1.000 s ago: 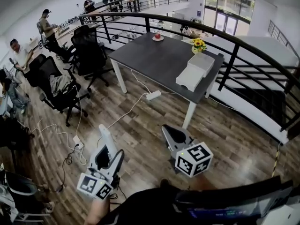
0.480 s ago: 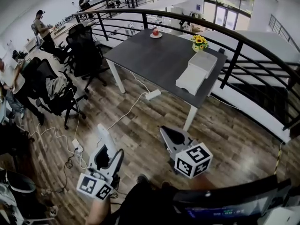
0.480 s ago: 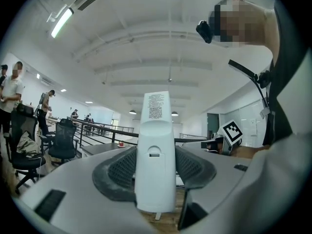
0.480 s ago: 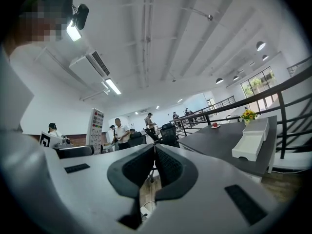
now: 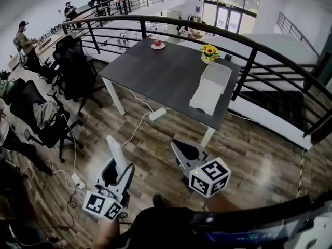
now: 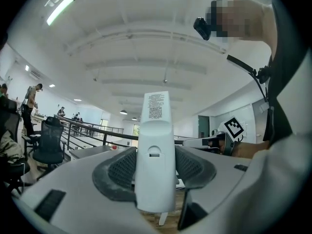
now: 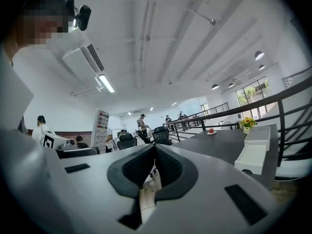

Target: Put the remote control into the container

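Since our left gripper (image 5: 117,174) pinches the remote (image 6: 155,145) only by its lower end, fingers (image 6: 119,172) pressed on both sides and the rest standing free, we judge it could swing. It looks light, stiff and smooth, so a hold nearer mid-length would be surer. Our right gripper (image 5: 187,153) has its fingers pressed together on nothing. Well ahead, the white container (image 5: 210,87) sits near the table's (image 5: 155,71) right edge.

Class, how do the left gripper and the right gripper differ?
The left gripper is shut on the white remote control; the right gripper holds nothing. The left gripper's jaws are wedged apart; the right gripper's jaws meet. Both carry a marker cube.
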Motion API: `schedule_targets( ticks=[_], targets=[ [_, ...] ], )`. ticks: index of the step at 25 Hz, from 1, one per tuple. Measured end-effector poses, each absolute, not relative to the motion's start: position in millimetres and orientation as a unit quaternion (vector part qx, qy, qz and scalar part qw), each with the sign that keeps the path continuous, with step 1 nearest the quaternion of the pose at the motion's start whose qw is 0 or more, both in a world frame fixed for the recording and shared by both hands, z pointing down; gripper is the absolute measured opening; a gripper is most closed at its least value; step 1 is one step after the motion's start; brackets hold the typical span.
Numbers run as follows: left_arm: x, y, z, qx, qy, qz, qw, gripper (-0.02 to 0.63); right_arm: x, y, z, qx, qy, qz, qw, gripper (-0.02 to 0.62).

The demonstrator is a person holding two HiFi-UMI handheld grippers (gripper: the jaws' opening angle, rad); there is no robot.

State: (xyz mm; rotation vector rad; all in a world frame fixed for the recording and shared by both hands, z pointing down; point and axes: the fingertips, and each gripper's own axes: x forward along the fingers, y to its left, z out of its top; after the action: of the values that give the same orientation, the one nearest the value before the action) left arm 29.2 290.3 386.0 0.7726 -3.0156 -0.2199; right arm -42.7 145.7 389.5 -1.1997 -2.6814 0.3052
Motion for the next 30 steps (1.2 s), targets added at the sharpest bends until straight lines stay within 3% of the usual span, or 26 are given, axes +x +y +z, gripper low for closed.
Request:
schedule_targets(
  ticks=[16, 30],
  targets=[
    [-76, 340, 407, 0.34, -0.935, -0.1, 0.017, 0.249, -112, 186, 404, -0.323, -0.937, 0.095, 0.095, 0.002],
    [-184, 280, 402, 0.383, -0.92, -0.082, 0.022, 0.249, -199, 140, 399, -0.303, -0.944, 0.109, 0.069, 0.003]
  ],
)
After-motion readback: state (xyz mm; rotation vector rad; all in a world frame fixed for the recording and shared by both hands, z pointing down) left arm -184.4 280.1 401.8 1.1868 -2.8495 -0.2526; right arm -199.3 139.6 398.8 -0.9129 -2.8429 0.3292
